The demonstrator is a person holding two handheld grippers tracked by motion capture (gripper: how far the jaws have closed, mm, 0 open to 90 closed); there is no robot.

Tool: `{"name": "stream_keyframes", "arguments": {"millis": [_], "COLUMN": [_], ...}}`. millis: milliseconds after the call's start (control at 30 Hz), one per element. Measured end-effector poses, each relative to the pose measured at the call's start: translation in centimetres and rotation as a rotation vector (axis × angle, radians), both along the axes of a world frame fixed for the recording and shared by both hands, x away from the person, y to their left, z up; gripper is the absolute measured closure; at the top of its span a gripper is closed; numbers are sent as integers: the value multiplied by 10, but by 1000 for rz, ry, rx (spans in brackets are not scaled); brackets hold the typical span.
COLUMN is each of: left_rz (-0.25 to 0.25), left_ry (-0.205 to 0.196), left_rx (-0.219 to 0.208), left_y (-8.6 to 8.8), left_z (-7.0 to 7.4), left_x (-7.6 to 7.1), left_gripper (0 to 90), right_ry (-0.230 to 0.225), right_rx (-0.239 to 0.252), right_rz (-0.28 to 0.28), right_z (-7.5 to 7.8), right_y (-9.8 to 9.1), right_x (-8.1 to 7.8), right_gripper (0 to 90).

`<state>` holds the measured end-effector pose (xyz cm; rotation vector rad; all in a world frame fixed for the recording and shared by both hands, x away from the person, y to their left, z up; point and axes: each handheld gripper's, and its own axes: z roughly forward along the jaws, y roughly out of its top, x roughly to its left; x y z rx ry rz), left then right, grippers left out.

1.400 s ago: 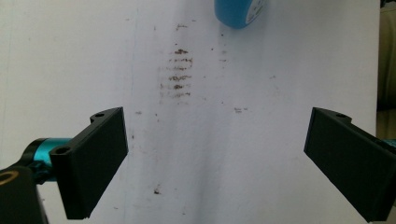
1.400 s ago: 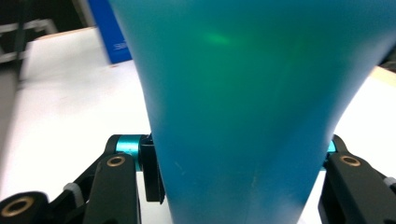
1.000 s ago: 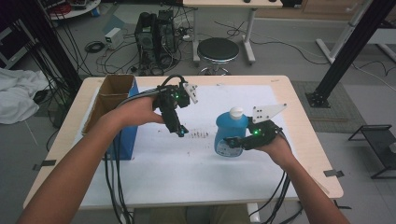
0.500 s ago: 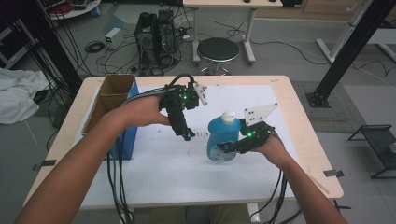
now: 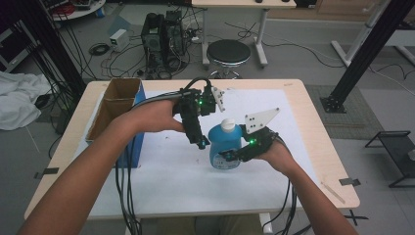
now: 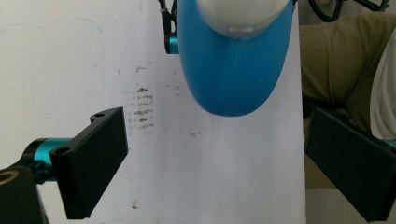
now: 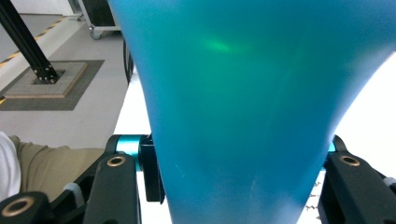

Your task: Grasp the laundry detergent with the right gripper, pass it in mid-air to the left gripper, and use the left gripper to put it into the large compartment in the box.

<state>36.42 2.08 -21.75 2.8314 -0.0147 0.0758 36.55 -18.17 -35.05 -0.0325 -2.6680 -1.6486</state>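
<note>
Blue rounded plastic bottle (image 5: 224,149) clamped by right gripper (image 5: 234,155); left gripper (image 5: 200,143) fingers wide.

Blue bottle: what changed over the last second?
The right tool, shut on the blue bottle, carried it leftward across the white mat. The left tool moved right and rose to meet its white cap, jaws open. The cardboard box stayed put.
</note>
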Motion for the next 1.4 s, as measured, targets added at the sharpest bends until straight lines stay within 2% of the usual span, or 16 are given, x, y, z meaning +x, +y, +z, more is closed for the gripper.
{"name": "stream_keyframes", "arguments": {"millis": [167,200,267,300,333,367,433,467,533,567,600,733,833,1033,1400], "left_rz": [1,-1,3,3,-2,-2,-2,-2,-7,-7,-8,-10,-13,-18,-21], "left_ry": [6,13,19,19,16,16,20,21,20,20,27,28,31,36,42], "left_rx": [2,6,7,7,7,7,7,5,10,10,4,4,10,29,32], "left_y": [-2,-2,-3,-3,-4,-4,-7,-8,-10,-10,-13,-16,-21,-28,-32], "left_z": [0,0,0,0,0,0,0,-1,0,0,-1,-1,-1,-5,-10], "left_x": [-1,-1,-1,-1,0,0,0,0,0,0,0,0,1,2,5], "left_gripper": [61,61,61,61,61,61,61,61,61,61,61,61,61,61,90], "right_ry": [-11,-26,-13,-31,-16,-37,-51,-21,-18,-18,-37,-32,-50,-34,-32], "right_rx": [-18,-10,-15,-6,-21,-21,-7,-23,-29,-29,-21,-24,-18,-28,-29], "right_rz": [-4,2,2,10,6,14,15,12,12,12,10,12,16,16,8], "right_z": [3,4,6,6,8,8,8,9,9,9,9,10,9,9,9], "right_y": [6,8,11,13,14,16,19,20,21,21,23,24,24,23,23], "right_x": [1,3,2,3,2,3,4,2,3,3,3,3,4,3,3], "right_gripper": [447,448,447,447,447,447,447,447,447,447,447,447,447,447,447]}}
